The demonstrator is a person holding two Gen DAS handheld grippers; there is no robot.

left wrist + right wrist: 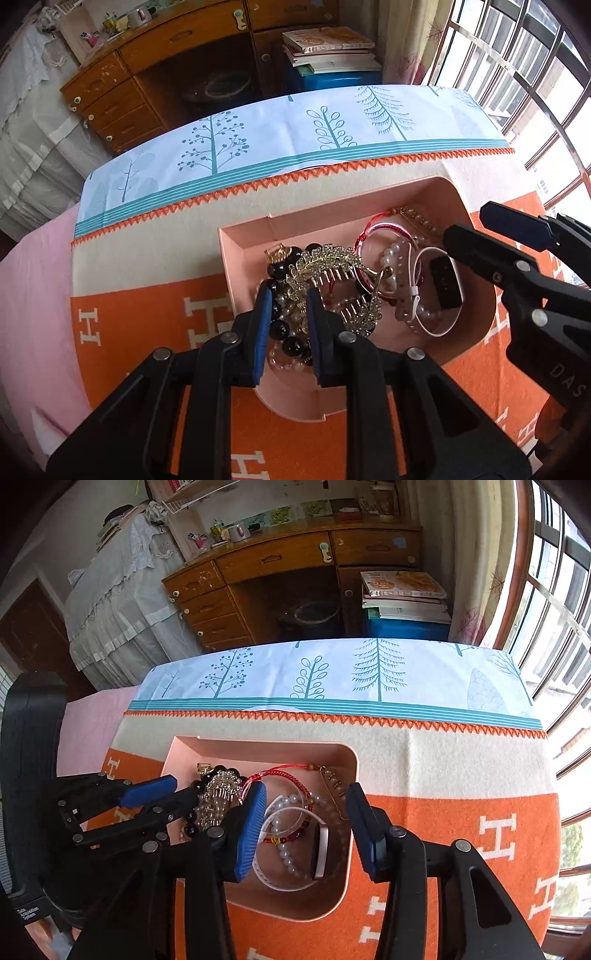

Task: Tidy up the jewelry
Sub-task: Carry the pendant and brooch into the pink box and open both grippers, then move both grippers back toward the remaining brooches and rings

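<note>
Pink plastic forms the tray point(458, 195) that holds all the jewelry, and it sits on an orange and cream blanket point(461, 775) spread over the bench. We see our left tongs point(286, 328) lowered into the tray's left end, their blue pads standing close together around a tangle there: a gold leaf-shaped hair comb point(328, 264), a string of dark round beads point(280, 328) and small pearls. The pads look narrowly parted, and we cannot tell whether they actually pinch any piece.

Our right tongs point(306, 827) hang over the tray's right end with the jaws apart and nothing pressed between them. Below that gap lie a red braided cord bracelet point(280, 773), a pearl bracelet point(286, 853) and a white-strapped smart band point(319, 853); a gold bar pin with pearls point(334, 781) rests near the far right corner.

Beyond the blanket's zigzag orange hem a pale blue cloth printed with trees point(332, 675) covers the far edge of the bench. Farther back stand a wooden desk point(280, 557) and a stack of books on a blue box point(406, 602).
</note>
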